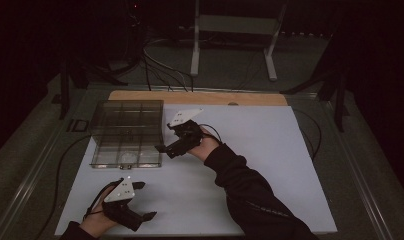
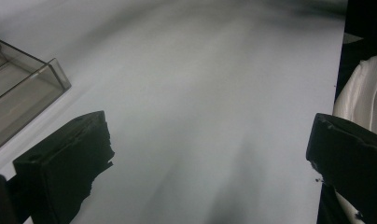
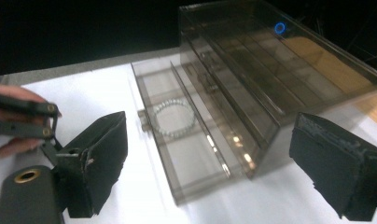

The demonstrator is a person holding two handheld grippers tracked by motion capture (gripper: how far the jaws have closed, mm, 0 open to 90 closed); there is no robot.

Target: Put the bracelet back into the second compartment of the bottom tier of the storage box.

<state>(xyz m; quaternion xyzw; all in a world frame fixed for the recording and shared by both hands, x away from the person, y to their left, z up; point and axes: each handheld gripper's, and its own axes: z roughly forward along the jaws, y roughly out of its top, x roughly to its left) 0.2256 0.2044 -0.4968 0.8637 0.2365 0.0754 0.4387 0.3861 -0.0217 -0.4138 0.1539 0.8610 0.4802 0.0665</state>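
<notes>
A smoky clear plastic box stands at the table's left. Its low drawer is pulled out, and a pale bead bracelet lies in it. My right gripper hovers just beside the box's right side. In the right gripper view, the right gripper is open, its jaws wide apart with the drawer and box corner beyond them. My left gripper is near the front left edge. It is open over bare white table, with nothing between its jaws.
The white sheet covers most of the table, with a wooden strip at the far edge. Cables and a stand's legs lie on the floor beyond. White cloth shows at the right in the left gripper view.
</notes>
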